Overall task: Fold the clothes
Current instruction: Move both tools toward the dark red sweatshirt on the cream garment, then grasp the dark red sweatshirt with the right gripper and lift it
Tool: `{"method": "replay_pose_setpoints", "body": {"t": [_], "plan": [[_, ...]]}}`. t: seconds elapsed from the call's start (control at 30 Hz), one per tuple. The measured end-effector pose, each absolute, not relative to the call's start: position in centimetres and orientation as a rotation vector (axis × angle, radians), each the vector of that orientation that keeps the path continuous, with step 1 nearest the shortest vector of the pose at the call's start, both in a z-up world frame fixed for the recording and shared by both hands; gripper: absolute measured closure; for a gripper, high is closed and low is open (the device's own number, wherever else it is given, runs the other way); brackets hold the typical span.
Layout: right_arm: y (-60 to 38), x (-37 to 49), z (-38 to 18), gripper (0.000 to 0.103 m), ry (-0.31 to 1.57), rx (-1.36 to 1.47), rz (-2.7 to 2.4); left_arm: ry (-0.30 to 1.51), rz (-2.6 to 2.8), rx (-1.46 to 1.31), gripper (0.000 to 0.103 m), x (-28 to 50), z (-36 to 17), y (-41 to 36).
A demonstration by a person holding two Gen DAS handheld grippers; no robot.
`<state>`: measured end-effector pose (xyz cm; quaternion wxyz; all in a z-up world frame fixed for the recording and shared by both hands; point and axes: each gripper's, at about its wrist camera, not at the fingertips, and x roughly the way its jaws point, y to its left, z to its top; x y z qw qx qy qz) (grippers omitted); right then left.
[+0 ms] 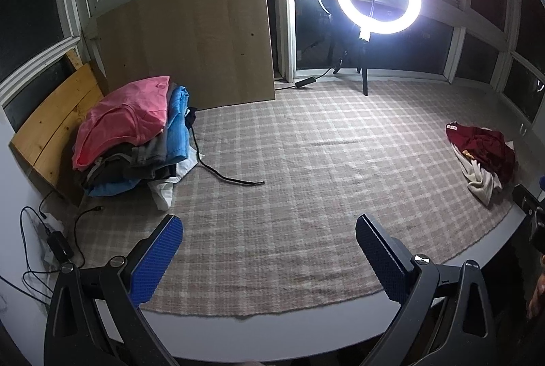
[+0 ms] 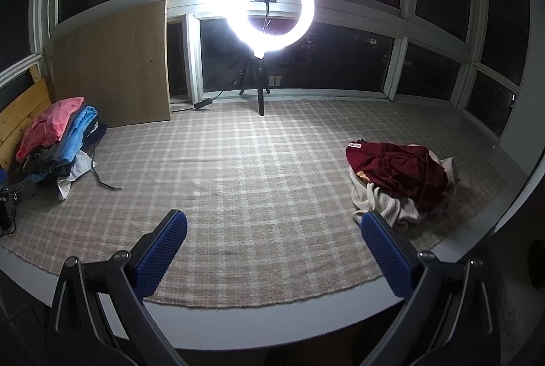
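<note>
Left gripper (image 1: 269, 229): I hold it spread, empty.
Right gripper (image 2: 274, 226): spread, empty.
Crumpled maroon garment (image 2: 402, 171): right of the ring light (image 2: 274, 8), just ahead-right of my right gripper; nearer arm, right.

Lower layers of the folded stack (image 1: 136, 158) are buried under the pink top (image 1: 126, 120); a cream garment (image 2: 391, 206) hides beneath the maroon one (image 2: 398, 171); window panes are pure black.

A lit ring light (image 2: 274, 8) on a tripod stands at the far edge of the checked cloth (image 2: 255, 168) covering the worktop. Dark windows (image 2: 340, 66) behind; a wooden board (image 2: 112, 66) leans far left.
</note>
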<state>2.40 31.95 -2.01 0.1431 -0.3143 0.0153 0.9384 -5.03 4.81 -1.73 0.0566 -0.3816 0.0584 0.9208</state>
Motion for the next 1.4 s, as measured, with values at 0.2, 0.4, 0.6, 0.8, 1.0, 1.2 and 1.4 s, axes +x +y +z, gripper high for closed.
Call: {"method": "replay_pose_setpoints", "body": {"t": [0.2,0.4,0.6,0.8,1.0,1.2,1.4], "plan": [[36.1,1.1,-2.2,0.0,0.071,-0.891,2.716,0.224,2.788,-1.141,0.001,-6.4,-1.5,8.5],[41.1,-1.0,-2.3,0.0,0.08,-0.886,2.714,0.207,2.789,-1.113,0.001,-9.1,-0.9,12.5],[46.4,-3.2,-2.5,0.0,0.078,-0.87,2.693,0.193,2.783,-1.094,0.001,-12.1,-0.6,16.6],[50.6,-4.9,-2.8,0.0,0.092,-0.873,2.663,0.223,2.792,-1.074,0.001,-14.6,-0.3,20.2],[56.3,-5.4,-4.6,0.0,0.155,-0.869,2.619,0.232,2.776,-1.1,0.001,-16.9,-0.7,23.1],[65.3,-5.0,-8.4,0.0,0.25,-0.937,2.506,0.206,2.719,-1.149,0.001,-19.3,-1.5,26.5],[69.2,-8.2,-10.7,0.001,0.267,-1.057,2.542,0.186,2.638,-1.196,0.001,-22.3,-2.3,31.0]]}}
